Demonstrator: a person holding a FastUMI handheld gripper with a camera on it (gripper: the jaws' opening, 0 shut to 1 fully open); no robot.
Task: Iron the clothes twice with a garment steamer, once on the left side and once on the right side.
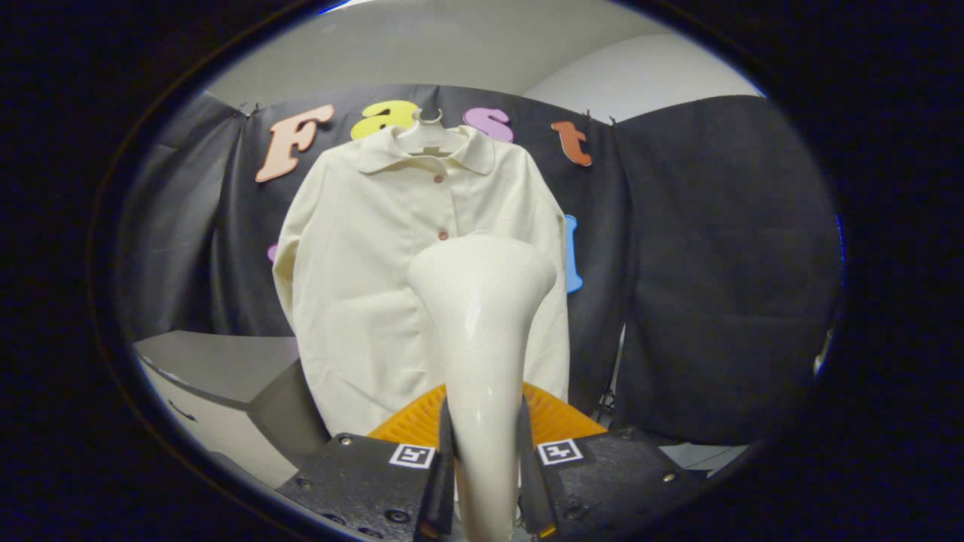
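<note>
My gripper (pixel 483 459) is clamped on the steamer (pixel 482 331), both fingers pressing its handle from either side, and the handle rises straight up between them. The steamer's wide head flares out at the top, well ahead of the fingertips, its back turned toward me (glossy, with a streak of light down the neck). Beyond it hangs the shirt (pixel 376 278), pale cream, on a hanger (pixel 428 135) hooked at the top of the black cloth wall (pixel 715 263). The collar is spread open, two small buttons show down the front, and the head covers the placket just below the lower one. The sleeves drop at both sides; the shirt's hem reaches down behind an orange ribbed thing (pixel 557 418), which sits just past my fingers, either side of the handle. To the left of the shirt, lower down, a grey table (pixel 218 361) juts in, its corner near the hem.
</note>
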